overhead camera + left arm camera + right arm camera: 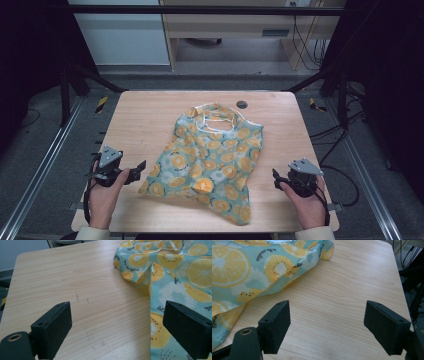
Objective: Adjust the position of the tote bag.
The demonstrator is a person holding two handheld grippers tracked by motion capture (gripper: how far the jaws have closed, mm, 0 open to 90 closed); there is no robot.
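Observation:
A teal cloth bag (212, 160) printed with orange and lemon slices lies crumpled in the middle of the wooden table (145, 120), its white-edged handles (215, 120) toward the far side. My left gripper (134, 171) hovers open at the bag's near left edge, empty; its view has the bag (175, 277) on the right, one jaw over the cloth. My right gripper (276, 179) is open and empty just right of the bag's near corner, over bare wood, with the bag (249, 270) at upper left in its view.
A round dark grommet (242, 104) sits near the table's far edge. Metal frame rails (45, 160) run along both sides, and cables (345, 175) trail on the floor at right. Bare wood surrounds the bag on the left and right.

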